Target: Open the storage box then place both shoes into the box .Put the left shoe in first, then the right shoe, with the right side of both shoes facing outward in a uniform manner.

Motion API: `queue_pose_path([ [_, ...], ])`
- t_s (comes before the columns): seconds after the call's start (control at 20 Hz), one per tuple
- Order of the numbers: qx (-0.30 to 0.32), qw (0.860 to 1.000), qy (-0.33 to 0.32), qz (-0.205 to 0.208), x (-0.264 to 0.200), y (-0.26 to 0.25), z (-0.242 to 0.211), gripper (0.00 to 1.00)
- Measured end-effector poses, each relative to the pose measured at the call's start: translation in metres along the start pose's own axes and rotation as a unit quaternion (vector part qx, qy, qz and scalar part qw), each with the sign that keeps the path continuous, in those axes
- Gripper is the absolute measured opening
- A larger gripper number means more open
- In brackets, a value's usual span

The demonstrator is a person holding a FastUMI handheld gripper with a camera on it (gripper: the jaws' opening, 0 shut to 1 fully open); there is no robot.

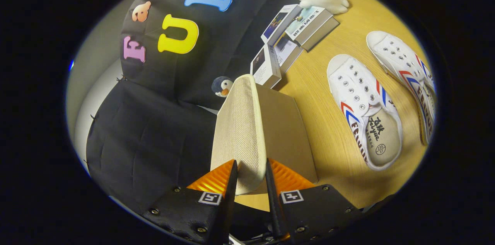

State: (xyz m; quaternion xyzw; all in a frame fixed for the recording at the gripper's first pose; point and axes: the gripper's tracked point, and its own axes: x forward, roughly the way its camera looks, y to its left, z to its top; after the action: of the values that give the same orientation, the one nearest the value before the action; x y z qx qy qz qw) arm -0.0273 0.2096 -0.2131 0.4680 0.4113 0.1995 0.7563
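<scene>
Both fingers [249,177] clamp box lid [241,129]; 2 shoes [363,109] w/ table [321,129].

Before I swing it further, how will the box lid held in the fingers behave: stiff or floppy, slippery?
The lid looks like a stiff, fabric-covered panel: it stands straight from the gripper, so it probably won't droop. The woven cloth should grip well rather than slip. It looks thin and light, so it should swing easily, clear of the near shoe on the table.

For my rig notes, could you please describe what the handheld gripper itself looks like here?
The gripper has two thin, tapering fingers on chunky black textured blocks fastened with small screws. Each block carries a square black-and-white fiducial marker, and ridged orange panels sit behind the fingers.
</scene>
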Motion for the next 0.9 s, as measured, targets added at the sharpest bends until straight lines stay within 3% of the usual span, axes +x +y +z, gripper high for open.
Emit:
queue_pose_path([
  [0.1, -0.004, 1.0, -0.012, 0.007, -0.004, 0.006, 0.01, 0.39],
  [0.15, -0.007, 1.0, -0.006, 0.011, -0.012, 0.008, 0.009, 0.12],
  [0.9, -0.071, 0.993, -0.006, 0.09, -0.023, 0.115, 0.02, 0.12],
])
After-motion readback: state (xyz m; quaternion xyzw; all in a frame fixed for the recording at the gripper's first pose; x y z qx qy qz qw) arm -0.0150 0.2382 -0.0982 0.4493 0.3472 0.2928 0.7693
